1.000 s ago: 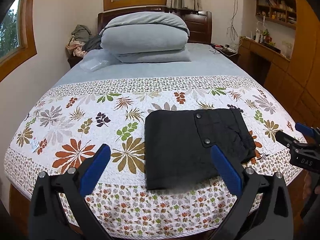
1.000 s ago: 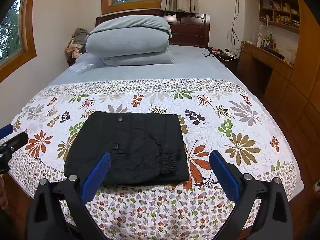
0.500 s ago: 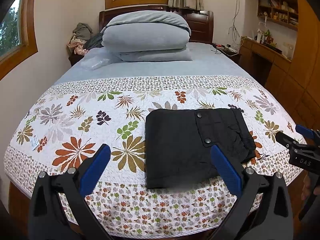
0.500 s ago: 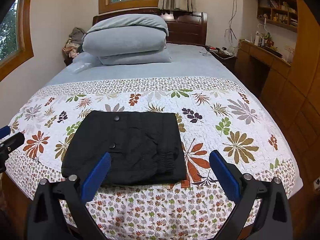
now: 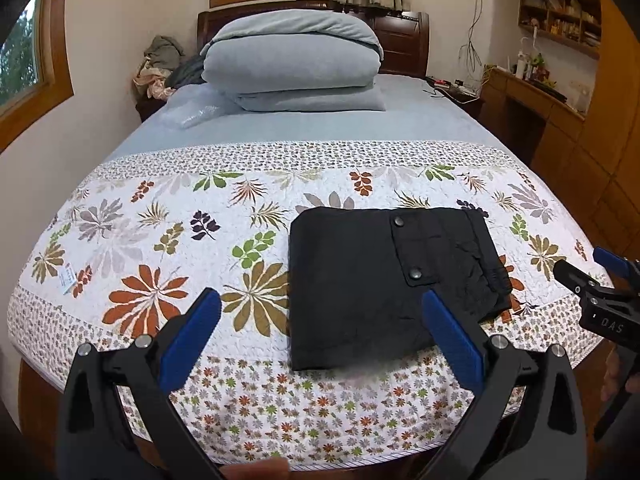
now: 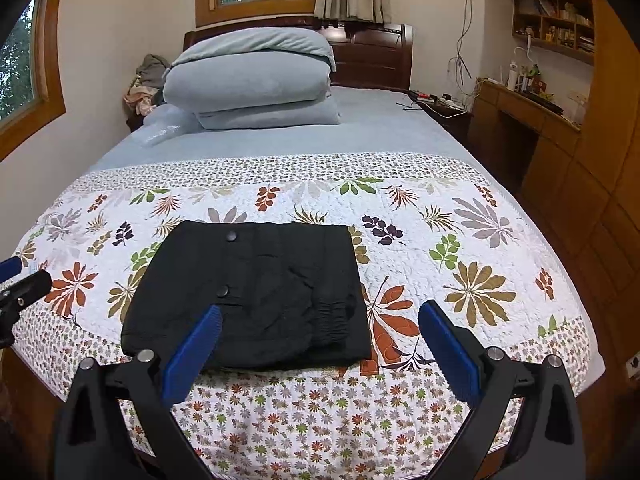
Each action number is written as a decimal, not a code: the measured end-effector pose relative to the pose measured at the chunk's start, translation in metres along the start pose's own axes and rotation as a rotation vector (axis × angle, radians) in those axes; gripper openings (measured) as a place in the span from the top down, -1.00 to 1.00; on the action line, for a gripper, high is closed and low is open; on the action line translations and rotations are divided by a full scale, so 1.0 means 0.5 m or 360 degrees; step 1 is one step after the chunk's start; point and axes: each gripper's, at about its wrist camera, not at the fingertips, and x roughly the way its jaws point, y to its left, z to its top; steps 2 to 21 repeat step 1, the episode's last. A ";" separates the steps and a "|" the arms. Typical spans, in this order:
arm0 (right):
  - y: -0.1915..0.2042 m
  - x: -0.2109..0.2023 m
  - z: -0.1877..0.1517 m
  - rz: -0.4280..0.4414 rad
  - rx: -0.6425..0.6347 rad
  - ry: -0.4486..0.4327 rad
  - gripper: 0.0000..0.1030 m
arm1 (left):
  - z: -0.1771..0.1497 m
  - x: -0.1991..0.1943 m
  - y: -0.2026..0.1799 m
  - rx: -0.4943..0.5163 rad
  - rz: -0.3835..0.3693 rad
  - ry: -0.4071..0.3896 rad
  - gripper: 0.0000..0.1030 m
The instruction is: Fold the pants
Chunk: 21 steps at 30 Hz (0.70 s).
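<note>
Black pants (image 5: 384, 280) lie folded into a compact rectangle on the floral quilt (image 5: 160, 240) near the foot of the bed, with two snap buttons on top and the elastic waistband at the right. My left gripper (image 5: 320, 328) hovers open in front of the bed's foot, apart from the cloth. In the right wrist view the same pants (image 6: 256, 292) sit left of centre, and my right gripper (image 6: 320, 340) stands open before them, holding nothing. The right gripper's tip (image 5: 600, 296) shows at the right edge of the left wrist view.
A stack of folded grey-blue bedding (image 5: 292, 60) rests against the dark headboard. Clothes are heaped (image 5: 160, 64) by the wall at the back left. A wooden desk and shelves (image 5: 540, 92) line the right side. The quilt's right half (image 6: 460, 260) is bare.
Both grippers have drawn back slightly from the bed and stay open. The folded pants have not moved.
</note>
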 end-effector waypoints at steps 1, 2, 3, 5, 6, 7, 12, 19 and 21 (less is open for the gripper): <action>0.001 0.000 -0.001 0.0000 -0.0001 0.0001 -0.93 | 0.000 -0.001 -0.001 0.0011 0.0007 -0.0005 -0.95; 0.001 0.000 -0.001 0.0000 -0.0001 0.0001 -0.93 | 0.000 -0.001 -0.001 0.0011 0.0007 -0.0005 -0.95; 0.001 0.000 -0.001 0.0000 -0.0001 0.0001 -0.93 | 0.000 -0.001 -0.001 0.0011 0.0007 -0.0005 -0.95; 0.001 0.000 -0.001 0.0000 -0.0001 0.0001 -0.93 | 0.000 -0.001 -0.001 0.0011 0.0007 -0.0005 -0.95; 0.001 0.000 -0.001 0.0000 -0.0001 0.0001 -0.93 | 0.000 -0.001 -0.001 0.0011 0.0007 -0.0005 -0.95; 0.001 0.000 -0.001 0.0000 -0.0001 0.0001 -0.93 | 0.000 -0.001 -0.001 0.0011 0.0007 -0.0005 -0.95; 0.001 0.000 -0.001 0.0000 -0.0001 0.0001 -0.93 | 0.000 -0.001 -0.001 0.0011 0.0007 -0.0005 -0.95; 0.001 0.000 -0.001 0.0000 -0.0001 0.0001 -0.93 | 0.000 -0.001 -0.001 0.0011 0.0007 -0.0005 -0.95; 0.001 0.000 -0.001 0.0000 -0.0001 0.0001 -0.93 | 0.000 -0.001 -0.001 0.0011 0.0007 -0.0005 -0.95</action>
